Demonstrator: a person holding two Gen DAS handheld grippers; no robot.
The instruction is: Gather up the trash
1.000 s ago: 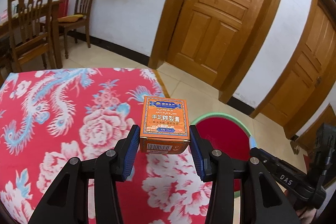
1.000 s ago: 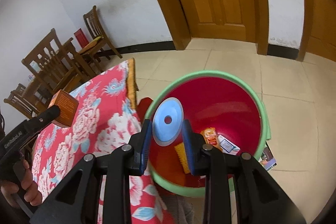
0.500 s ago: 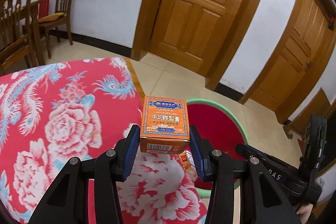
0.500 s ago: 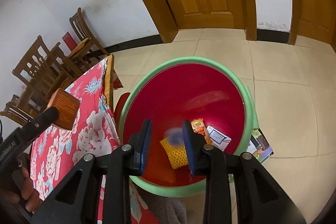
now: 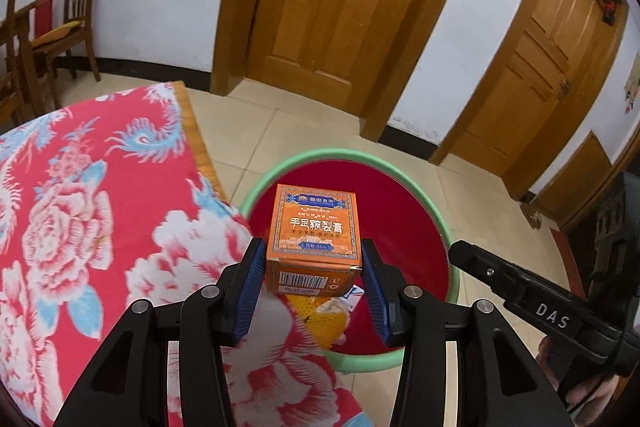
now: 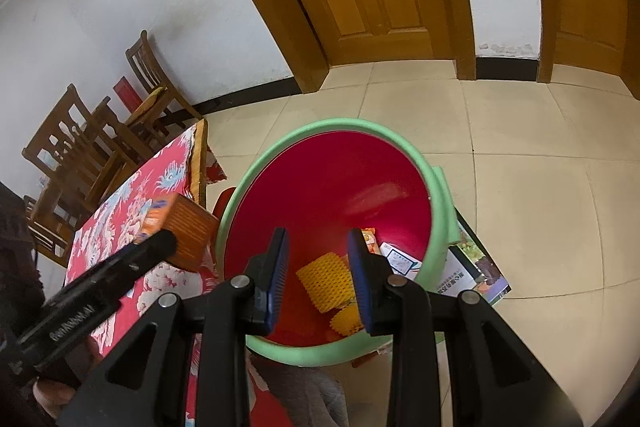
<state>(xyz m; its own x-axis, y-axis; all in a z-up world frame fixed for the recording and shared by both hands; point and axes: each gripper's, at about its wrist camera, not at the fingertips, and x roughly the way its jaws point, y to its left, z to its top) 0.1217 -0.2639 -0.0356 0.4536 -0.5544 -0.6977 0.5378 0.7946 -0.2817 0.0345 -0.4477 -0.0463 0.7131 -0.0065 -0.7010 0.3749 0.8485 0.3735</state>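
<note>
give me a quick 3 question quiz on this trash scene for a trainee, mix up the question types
1. True or false: the left tool grips an orange box.
2. Multiple choice: what is between the pads of the right tool?
A. a blue disc
B. nothing
C. a yellow foam net
3. Fill in: the red bin with the green rim stands on the floor beside the table with the ____ tablecloth.

Key:
1. True; its blue pads press both sides of the box.
2. B; the yellow foam net seen through the gap lies at the bottom of the bin.
3. Red floral.
</note>
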